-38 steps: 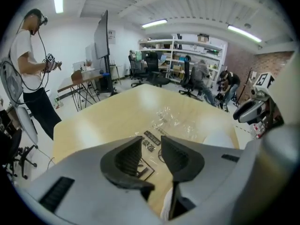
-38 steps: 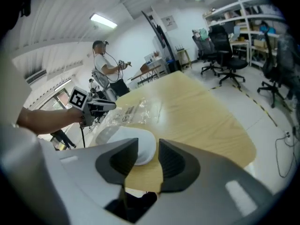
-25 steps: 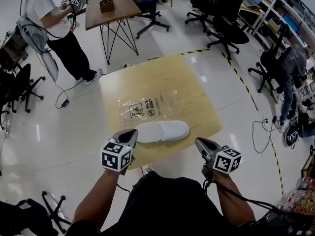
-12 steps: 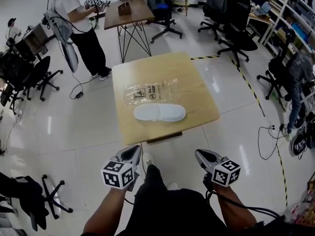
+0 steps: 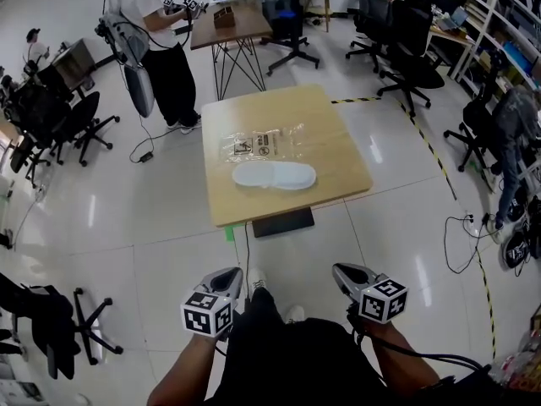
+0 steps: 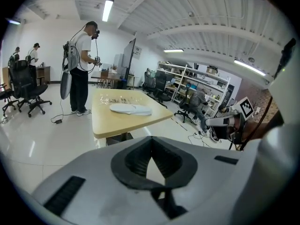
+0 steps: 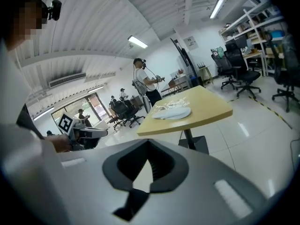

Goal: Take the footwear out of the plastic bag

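Note:
A pair of white slippers point(image 5: 274, 175) lies on the square wooden table point(image 5: 338, 167), out of the clear plastic bag point(image 5: 265, 145), which lies flat just behind them. The slippers point(image 6: 131, 109) point(image 7: 172, 113) also show in both gripper views, far ahead. My left gripper point(image 5: 226, 281) and right gripper point(image 5: 345, 275) are held low over the floor, well short of the table's near edge. Both are shut with nothing between their jaws.
A person point(image 5: 156, 32) with a backpack stands beyond the table beside a small dark table point(image 5: 232, 28). Office chairs point(image 5: 410, 66) stand at the right and left point(image 5: 55, 117). Shelving point(image 5: 499, 24) lines the right wall. Cables trail over the glossy floor.
I have backed away from the table: it and the slippers appear farther and smaller, and both grippers have come off the table edge to hang over the floor.

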